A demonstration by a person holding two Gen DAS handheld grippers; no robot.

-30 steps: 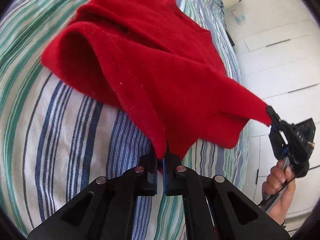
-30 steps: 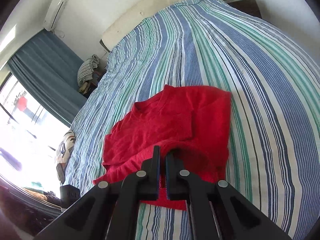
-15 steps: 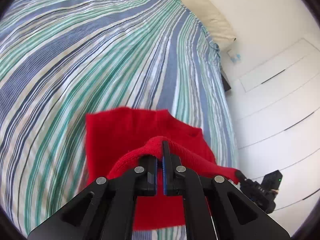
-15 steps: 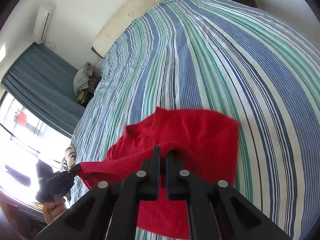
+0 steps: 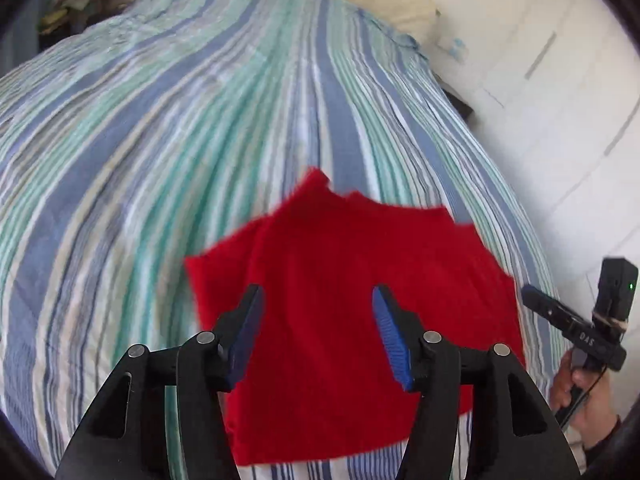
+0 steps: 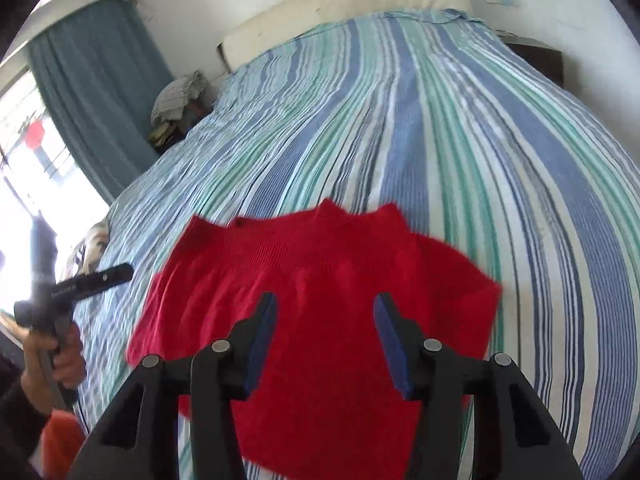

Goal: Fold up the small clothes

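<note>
A small red knitted garment (image 5: pixel 344 300) lies flat and folded on the striped bed near its front edge; it also shows in the right wrist view (image 6: pixel 320 312). My left gripper (image 5: pixel 318 306) is open and empty, hovering above the garment. My right gripper (image 6: pixel 325 314) is open and empty too, above the same garment. The right gripper also shows at the right edge of the left wrist view (image 5: pixel 576 320), and the left gripper at the left edge of the right wrist view (image 6: pixel 80 280).
The blue, green and white striped bedcover (image 6: pixel 440 128) spreads far ahead to a cream headboard (image 6: pixel 340 4). A pile of cloth (image 6: pixel 176 96) sits by a blue curtain (image 6: pixel 96 80). White cupboard doors (image 5: pixel 560 100) stand right of the bed.
Both grippers have opened and let go of the red garment. It has dropped flat on the bed, and both grippers have drawn back above it.
</note>
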